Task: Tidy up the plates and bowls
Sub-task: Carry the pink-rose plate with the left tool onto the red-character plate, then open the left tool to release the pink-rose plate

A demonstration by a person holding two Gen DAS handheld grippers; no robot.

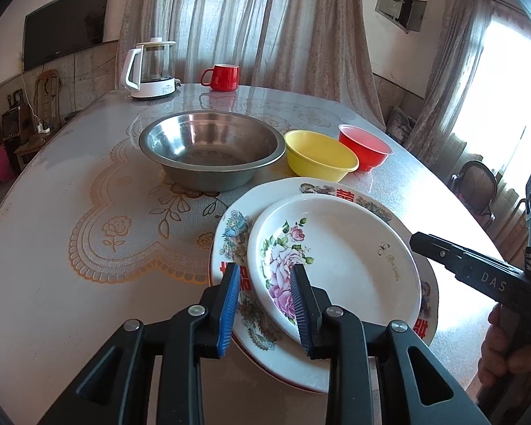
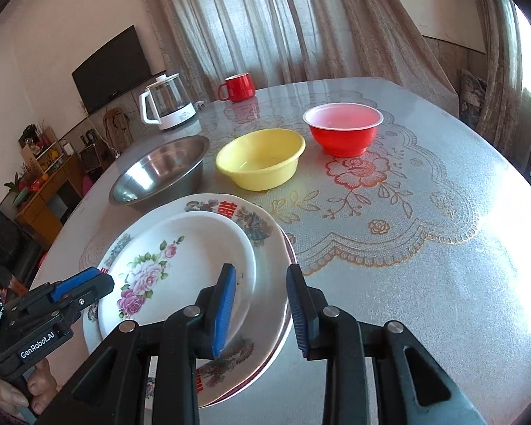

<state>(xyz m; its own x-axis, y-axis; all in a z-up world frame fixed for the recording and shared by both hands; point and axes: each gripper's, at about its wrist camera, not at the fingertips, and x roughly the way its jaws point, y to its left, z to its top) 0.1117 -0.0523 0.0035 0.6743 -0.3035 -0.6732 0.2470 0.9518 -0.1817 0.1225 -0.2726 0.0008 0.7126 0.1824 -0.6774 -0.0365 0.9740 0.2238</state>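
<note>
1. Left tongs (image 1: 267, 304) loose, straddling the near rim of the rose plate (image 1: 343, 248), stacked on the bigger plate (image 1: 230, 233) on the bench (image 1: 70, 212).
2. Right tongs (image 2: 262, 310) loose too; only the right view shows the gap at the stack's right edge.

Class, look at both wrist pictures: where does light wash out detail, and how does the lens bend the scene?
Left wrist view: the window at right is blown out white, and the table edge bows in a curve. Right wrist view: sun glare bleaches the tablecloth at right; dark corners ring the picture, and the curtain leans; the yellow bowl stays sharp.
</note>
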